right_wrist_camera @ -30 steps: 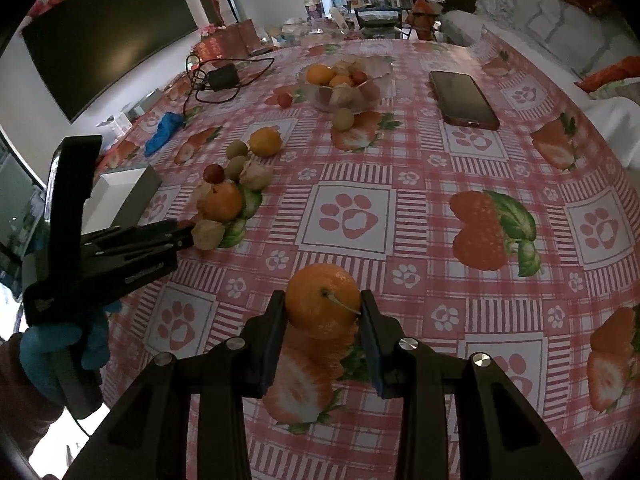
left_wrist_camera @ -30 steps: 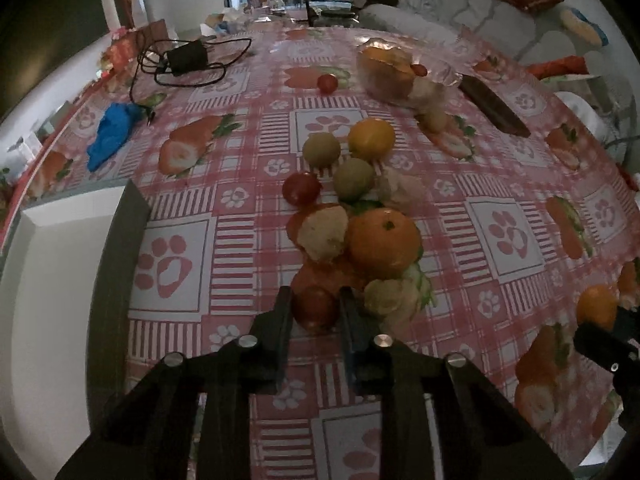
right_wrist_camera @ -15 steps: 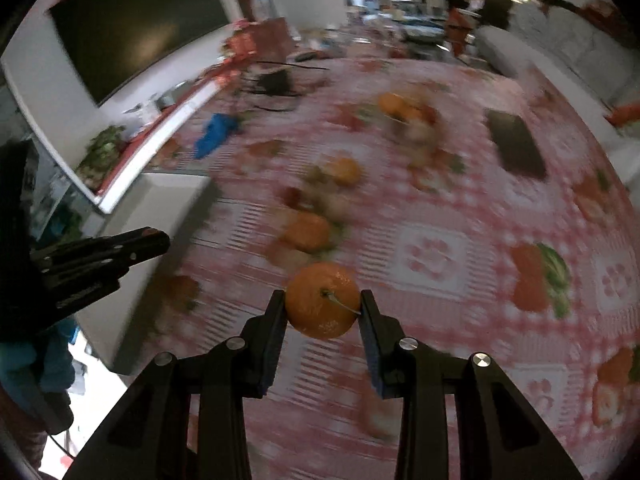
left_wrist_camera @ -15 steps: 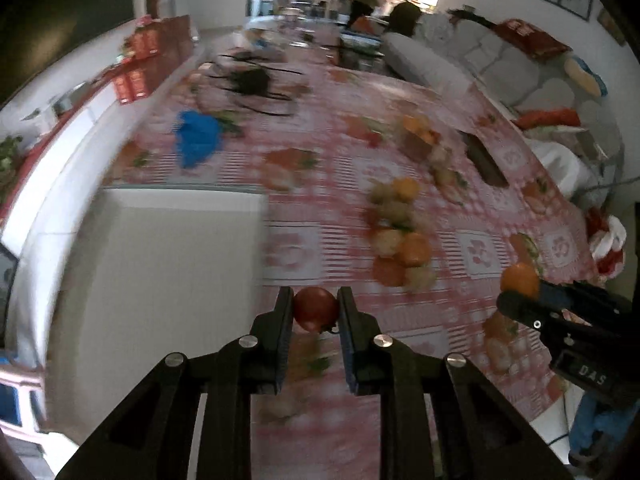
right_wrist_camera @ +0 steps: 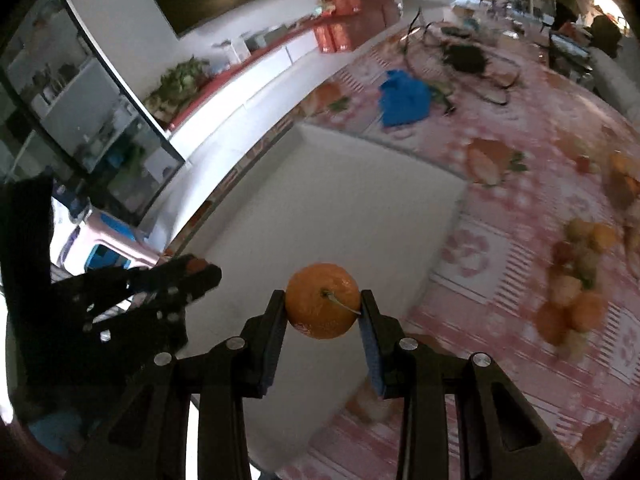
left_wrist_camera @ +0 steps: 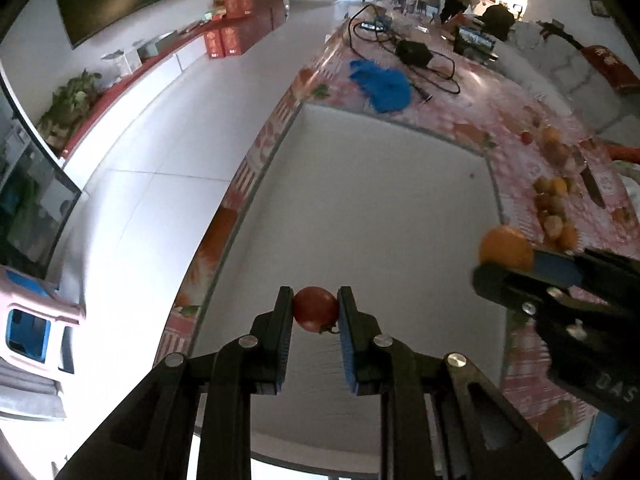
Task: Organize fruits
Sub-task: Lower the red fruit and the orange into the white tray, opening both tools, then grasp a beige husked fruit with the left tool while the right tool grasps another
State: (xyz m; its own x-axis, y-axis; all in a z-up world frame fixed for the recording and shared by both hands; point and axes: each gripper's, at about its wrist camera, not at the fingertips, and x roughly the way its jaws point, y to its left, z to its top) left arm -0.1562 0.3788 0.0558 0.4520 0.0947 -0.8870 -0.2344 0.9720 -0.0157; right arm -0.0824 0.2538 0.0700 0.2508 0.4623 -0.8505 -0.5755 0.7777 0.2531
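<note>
White tray, shallow and bare inside, sits at the table's near edge beneath both your tools, which I judge to be why you hold each fruit above it: the sorting appears to end there. Your left gripper has its jaws drawn in tight on a small red tomato, pinched at its sides between the pads with its stalk end turned down. Your right gripper is closed the same way on an orange, stem facing the camera, hanging over the tray's right-hand part. Both fruits hang clear of the tray floor; neither rests on anything. The remaining fruits lie in a loose group on the pink patterned tablecloth, well apart from the tray, so much of the task looks undone. Note the limits of inspection: the right wrist view is smeared, so the far fruits cannot be counted or named; the tray's near edge is covered by your tools; whether it has dividers cannot be told; the blue cloth and black cable are peripheral.
</note>
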